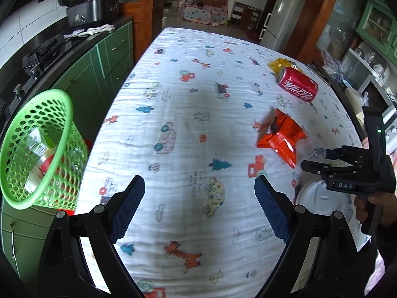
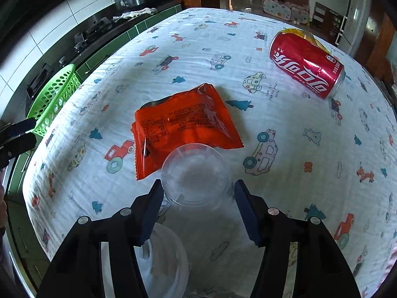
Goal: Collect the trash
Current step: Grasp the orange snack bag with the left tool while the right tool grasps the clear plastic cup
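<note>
A clear plastic cup [image 2: 196, 168] lies on its side on the table, its white lid [image 2: 163, 260] towards the camera. My right gripper [image 2: 197, 186] straddles it, with both blue pads against the cup's walls. Just beyond the cup lies an orange-red snack wrapper [image 2: 183, 124]. A red cola can [image 2: 307, 64] lies on its side at the far right, resting on a yellow wrapper [image 2: 305, 33]. My left gripper [image 1: 199, 183] hangs open over bare cloth with nothing between its fingers. A green basket [image 1: 37, 149] at the table's left edge holds a can and clear plastic.
The table [image 1: 186, 124] is covered with a white cloth printed with cars and animals. A green cabinet counter [image 1: 111, 47] with a stove and a rice cooker runs along the left. A fridge [image 1: 285, 12] stands at the far right.
</note>
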The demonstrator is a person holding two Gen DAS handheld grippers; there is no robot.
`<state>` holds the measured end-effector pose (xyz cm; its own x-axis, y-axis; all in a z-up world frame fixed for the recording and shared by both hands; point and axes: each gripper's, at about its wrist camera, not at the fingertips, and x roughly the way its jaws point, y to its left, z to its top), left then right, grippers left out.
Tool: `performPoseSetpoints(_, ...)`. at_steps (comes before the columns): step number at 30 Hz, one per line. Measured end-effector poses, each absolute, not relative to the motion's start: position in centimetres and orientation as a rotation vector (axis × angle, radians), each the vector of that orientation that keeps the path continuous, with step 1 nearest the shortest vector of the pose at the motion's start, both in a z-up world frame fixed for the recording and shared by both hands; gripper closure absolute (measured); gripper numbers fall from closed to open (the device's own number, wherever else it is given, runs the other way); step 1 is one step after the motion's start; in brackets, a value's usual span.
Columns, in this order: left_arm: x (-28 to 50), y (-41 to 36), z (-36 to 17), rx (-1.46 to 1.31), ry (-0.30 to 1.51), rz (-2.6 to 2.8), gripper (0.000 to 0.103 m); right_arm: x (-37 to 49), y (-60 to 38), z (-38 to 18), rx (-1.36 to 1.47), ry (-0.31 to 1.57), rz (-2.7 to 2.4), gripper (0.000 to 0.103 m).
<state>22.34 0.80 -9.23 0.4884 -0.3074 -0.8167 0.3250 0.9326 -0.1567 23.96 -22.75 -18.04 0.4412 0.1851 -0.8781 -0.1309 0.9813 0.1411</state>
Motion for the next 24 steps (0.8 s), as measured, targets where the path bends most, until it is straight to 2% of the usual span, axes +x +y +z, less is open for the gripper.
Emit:
performPoseSetpoints(2,22.5,-0.2,-9.3,0.03,0.99,-0.399,0.011,23.9,-23.1,-17.9,0.071,1.093,0.196,0.047)
performPoseSetpoints(13,25.1,-7.6,-9.6,0.098,1.005,-0.564,0.01,21.6,-26.6,-15.8,0.172,1.046,0.156,0.047)
performPoseSetpoints(15,25.6,-9.5,-9.9,0.133,1.006,-0.598,0.007,21.1,-27.2,-15.4,0.181,1.037,0.146,0.047)
performPoseSetpoints(24,27.8,-15.4,-12.3,0.265,1.02,-0.655,0.007,19.3,-29.6,-14.3,0.237,1.015,0.101,0.047)
